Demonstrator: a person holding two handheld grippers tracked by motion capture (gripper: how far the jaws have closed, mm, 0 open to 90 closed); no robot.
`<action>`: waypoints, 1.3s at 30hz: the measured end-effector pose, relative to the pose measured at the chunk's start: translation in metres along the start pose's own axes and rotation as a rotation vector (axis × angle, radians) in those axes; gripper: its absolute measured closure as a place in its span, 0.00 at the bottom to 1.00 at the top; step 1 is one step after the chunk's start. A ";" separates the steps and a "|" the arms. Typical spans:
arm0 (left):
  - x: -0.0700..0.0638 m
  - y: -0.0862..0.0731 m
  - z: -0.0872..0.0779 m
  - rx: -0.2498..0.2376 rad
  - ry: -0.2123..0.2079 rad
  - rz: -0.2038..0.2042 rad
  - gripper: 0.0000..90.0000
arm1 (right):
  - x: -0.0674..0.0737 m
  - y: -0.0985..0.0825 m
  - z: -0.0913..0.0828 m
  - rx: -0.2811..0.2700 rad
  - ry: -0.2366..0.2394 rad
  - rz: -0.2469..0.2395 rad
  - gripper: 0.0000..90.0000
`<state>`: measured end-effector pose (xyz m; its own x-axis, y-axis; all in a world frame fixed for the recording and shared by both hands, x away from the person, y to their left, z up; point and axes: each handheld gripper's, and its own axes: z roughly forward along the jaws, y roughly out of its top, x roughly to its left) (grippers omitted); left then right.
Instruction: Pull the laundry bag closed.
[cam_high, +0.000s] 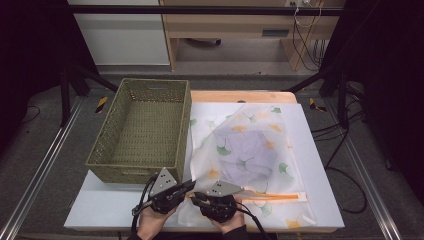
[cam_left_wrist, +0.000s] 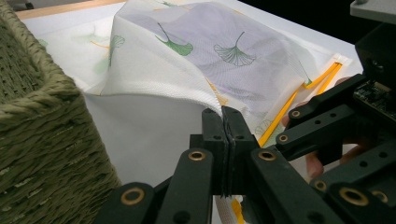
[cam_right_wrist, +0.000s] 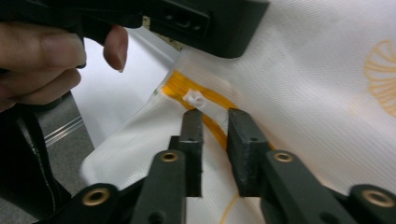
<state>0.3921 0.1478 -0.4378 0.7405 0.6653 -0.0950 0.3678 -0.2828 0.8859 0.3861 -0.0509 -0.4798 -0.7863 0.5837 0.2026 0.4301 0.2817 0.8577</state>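
White rectangular table top (cam_high: 320, 165): carries all items listed; wooden edge visible at the far side.

Olive-green woven rectangular basket (cam_high: 142, 130): stands on the left part of the table, nothing visible inside. In the left gripper view its woven wall (cam_left_wrist: 42, 140) sits at the left, close to the camera.

White mesh laundry bag printed with green and orange ginkgo leaves (cam_high: 247, 155): lies flat on the table just right of the basket, its left edge touching or nearly touching the basket wall. A pale lilac folded cloth (cam_high: 245, 152) shows through the mesh near the middle. An orange zipper (cam_high: 272, 196) runs along the near edge; also seen as an orange strip (cam_left_wrist: 299, 95) in the left gripper view.

Left gripper (cam_high: 186, 186): held in the person's left hand (cam_high: 150, 222) at the near table edge. Jaws clenched on a corner fold of the mesh bag (cam_left_wrist: 187, 70), lifting the fabric off the table; pinch point (cam_left_wrist: 223, 114).

Right gripper (cam_high: 197, 196): held in the right hand (cam_high: 227, 220), just beside the left gripper. Jaws slightly parted (cam_right_wrist: 215, 116), resting on the bag fabric astride the orange zipper (cam_right_wrist: 187, 88), just short of a small white zipper pull (cam_right_wrist: 194, 99). Nothing is grasped.
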 end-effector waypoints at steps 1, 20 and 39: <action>0.001 0.000 0.000 -0.003 -0.005 -0.003 0.98 | -0.001 0.000 0.000 -0.003 0.012 -0.002 0.78; 0.003 0.001 -0.001 -0.007 -0.010 0.002 0.98 | -0.006 -0.002 -0.001 -0.024 0.061 0.032 0.93; 0.003 0.000 0.002 0.012 -0.010 0.008 0.98 | -0.007 0.011 -0.018 0.100 0.059 0.000 1.00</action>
<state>0.3952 0.1484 -0.4393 0.7494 0.6557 -0.0923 0.3682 -0.2968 0.8811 0.3883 -0.0661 -0.4636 -0.8100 0.5383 0.2325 0.4698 0.3584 0.8067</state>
